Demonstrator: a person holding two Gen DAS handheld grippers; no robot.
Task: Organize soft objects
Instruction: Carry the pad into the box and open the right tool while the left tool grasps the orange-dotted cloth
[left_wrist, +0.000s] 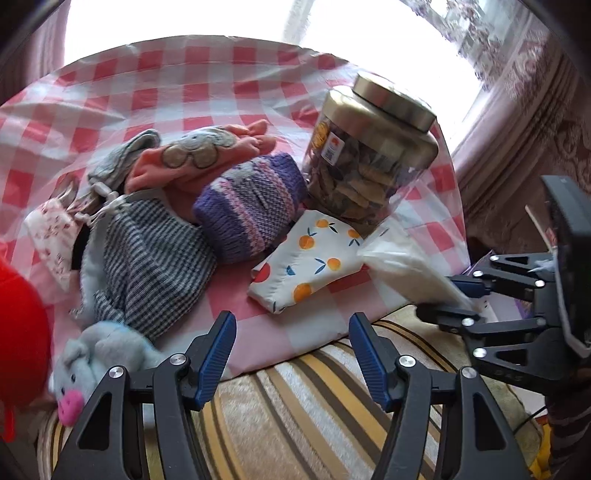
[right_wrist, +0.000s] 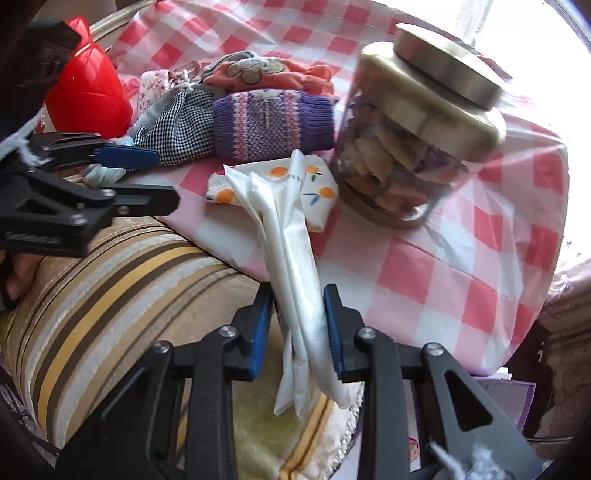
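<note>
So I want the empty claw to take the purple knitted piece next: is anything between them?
Nothing visible blocks it. The left claw hangs open over the table edge, with only bare checked cloth between it and the purple knitted piece.

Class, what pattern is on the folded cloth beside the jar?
Oranges with blue leaves on white folded cloth, clearest in the left wrist view.

Both wrist views close, angled down over checked tablecloth (left_wrist: 177, 74); shared: jar (right_wrist: 413, 147), purple knit (left_wrist: 247, 206).
</note>
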